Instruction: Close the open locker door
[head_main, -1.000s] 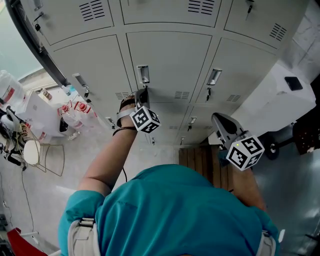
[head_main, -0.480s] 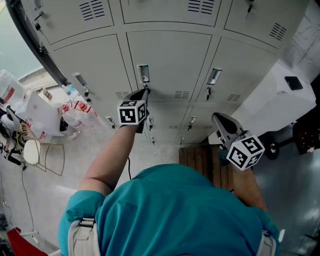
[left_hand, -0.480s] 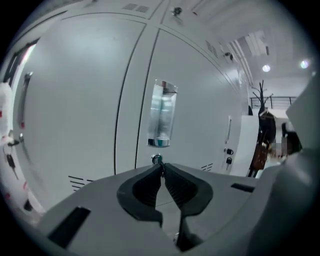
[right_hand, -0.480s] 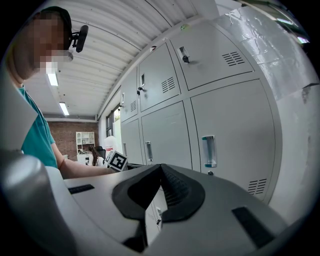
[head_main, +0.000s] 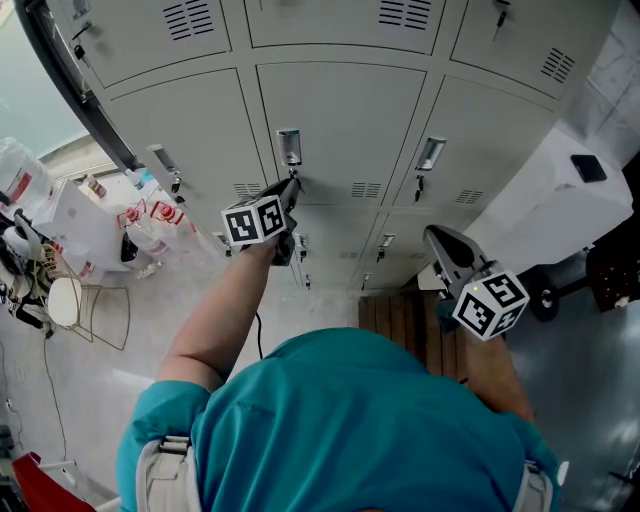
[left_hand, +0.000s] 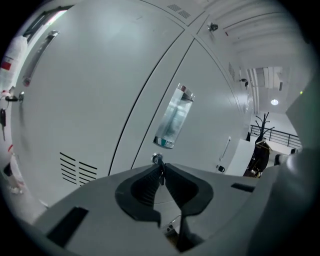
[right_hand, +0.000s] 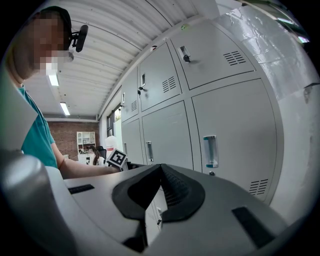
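The grey middle locker door (head_main: 340, 120) lies flush with its neighbours, a clear handle (head_main: 289, 148) on its left side. Just under the handle, my left gripper (head_main: 289, 186) is at the lock. In the left gripper view the handle (left_hand: 173, 117) and the round lock (left_hand: 157, 159) sit right ahead, and a thin dark key (left_hand: 160, 172) is pinched between the fingertips of that gripper (left_hand: 160, 169). Its jaws have just been opening a little, with the key still between them. My right gripper (head_main: 441, 243) hangs off to the right, away from the lockers, shut on nothing (right_hand: 161, 168).
More closed locker doors (head_main: 490, 130) surround the middle one, each with a handle and key. A white machine (head_main: 560, 190) stands at the right and a wooden pallet (head_main: 400, 320) on the floor below. Bottles and boxes (head_main: 140, 225) and a wire stool (head_main: 90, 310) crowd the left.
My left gripper has rolled about its own axis at the lock, its marker cube swinging from right of the wrist to the left. The right gripper has stayed still.
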